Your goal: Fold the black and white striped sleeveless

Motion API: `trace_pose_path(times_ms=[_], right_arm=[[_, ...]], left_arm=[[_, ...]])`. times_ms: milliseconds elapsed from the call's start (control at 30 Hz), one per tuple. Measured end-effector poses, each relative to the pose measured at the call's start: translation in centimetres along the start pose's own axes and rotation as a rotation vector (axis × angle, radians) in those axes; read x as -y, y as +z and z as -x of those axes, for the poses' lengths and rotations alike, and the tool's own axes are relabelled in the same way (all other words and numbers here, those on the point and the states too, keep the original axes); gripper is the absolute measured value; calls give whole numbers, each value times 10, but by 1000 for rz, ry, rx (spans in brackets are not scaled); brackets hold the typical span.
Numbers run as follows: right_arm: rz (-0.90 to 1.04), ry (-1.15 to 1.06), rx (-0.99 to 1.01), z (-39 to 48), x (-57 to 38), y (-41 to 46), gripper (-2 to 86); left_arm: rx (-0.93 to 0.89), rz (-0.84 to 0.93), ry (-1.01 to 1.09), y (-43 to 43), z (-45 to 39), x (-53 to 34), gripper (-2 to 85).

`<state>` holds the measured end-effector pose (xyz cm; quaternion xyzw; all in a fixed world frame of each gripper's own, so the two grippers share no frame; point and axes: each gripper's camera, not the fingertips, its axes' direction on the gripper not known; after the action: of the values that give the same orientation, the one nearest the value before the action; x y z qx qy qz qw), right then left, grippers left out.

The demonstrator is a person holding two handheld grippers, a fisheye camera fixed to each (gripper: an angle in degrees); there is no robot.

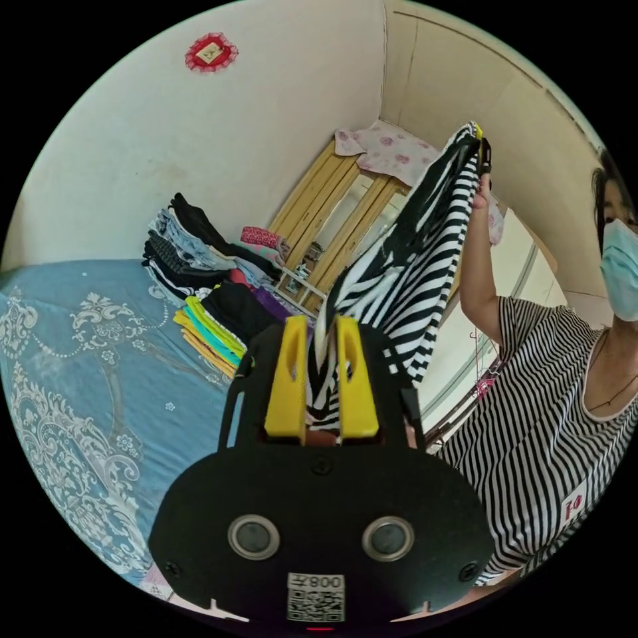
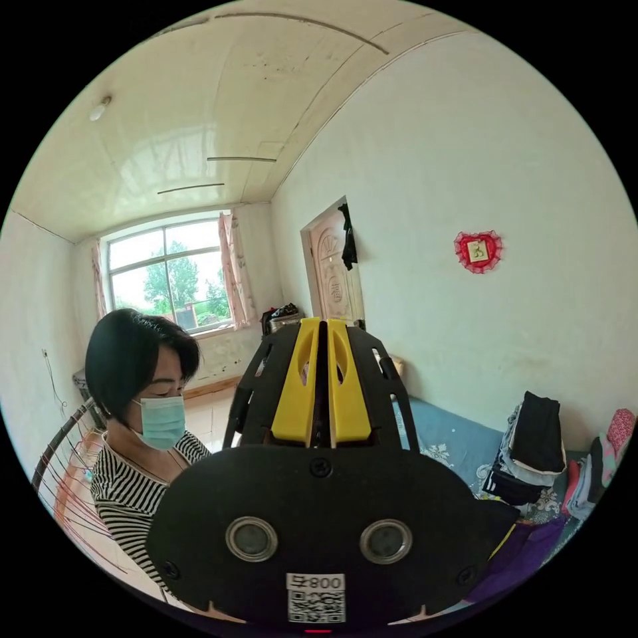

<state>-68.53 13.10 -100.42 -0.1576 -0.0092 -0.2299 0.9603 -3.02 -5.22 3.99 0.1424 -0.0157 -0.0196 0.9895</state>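
The black and white striped sleeveless top (image 1: 412,266) hangs in the air above the bed, stretched between both grippers. My left gripper (image 1: 323,322) has its yellow jaws shut on one edge of the top. In the left gripper view the other end of the top rises to my right gripper (image 1: 483,154), held up high by a raised hand. My right gripper (image 2: 321,323) in its own view has its jaws pressed together, and the cloth itself is hidden behind them.
A blue patterned bed (image 1: 80,372) lies below, with stacks of folded clothes (image 1: 199,266) by the wooden headboard (image 1: 332,206). The stacks of folded clothes (image 2: 531,445) line the wall. A person in a striped shirt (image 1: 545,412) stands beside the bed.
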Motion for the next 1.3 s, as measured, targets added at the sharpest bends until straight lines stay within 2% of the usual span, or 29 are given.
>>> trace_pose_path(times_ms=[233,400,600,733,933,1300], right_arm=[[24,49,-46,-20,-3,3,16],[36,141,-109,-48,-30,-3,17],[25,309,-75,-88,-76,-3,17],[-13,370,-30,-95,-100,-7,17],[-31,373,14,-72,-117,-13,17],[-140,267,81,38,-147,-40,15]], left_arm=[[95,-100,-40,-33,-53,37,13],[235,-176,-48,-102,-102,77,7],[456,-172,33,-160,-185,142,6],[514,-204,88,-178,-239,176,6],[581,-281,144,-200,-324,218,7],[577,-402,232,-237,-469,249,6]])
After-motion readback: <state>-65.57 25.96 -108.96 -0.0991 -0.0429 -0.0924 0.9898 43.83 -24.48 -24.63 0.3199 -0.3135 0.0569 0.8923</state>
